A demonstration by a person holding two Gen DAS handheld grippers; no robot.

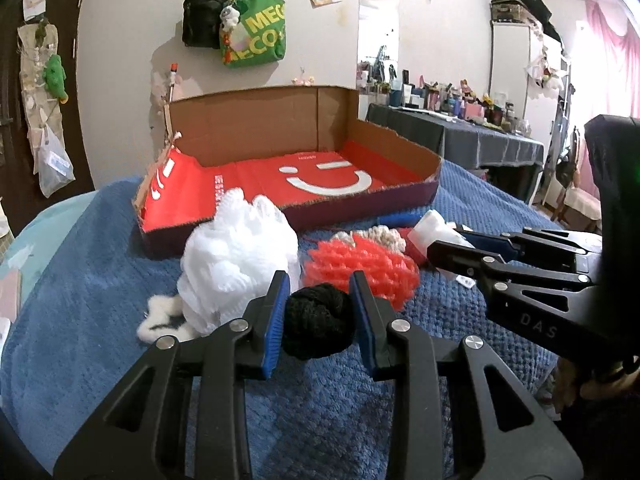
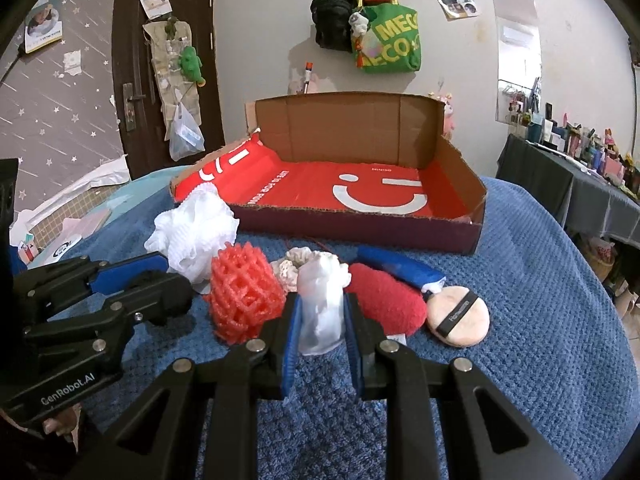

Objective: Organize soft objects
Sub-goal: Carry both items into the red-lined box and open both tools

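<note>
My left gripper (image 1: 319, 320) pinches a black yarn ball (image 1: 318, 326), my right gripper (image 2: 320, 320) a white plastic wad (image 2: 320, 308); I should carry both level over the cardboard box (image 2: 460, 160) wall before releasing.

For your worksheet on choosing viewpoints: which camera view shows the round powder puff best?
The right wrist view: the powder puff lies in full sight on the blue blanket. In the left wrist view, it cannot be seen at all.

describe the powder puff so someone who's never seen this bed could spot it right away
Start at the cardboard box with the red smiley lining on the blue blanket. In front of it lies a row of soft things; the powder puff is at its right end, touching the red fuzzy pad. It alone is flat, round and peach, with a black band across it.
</note>
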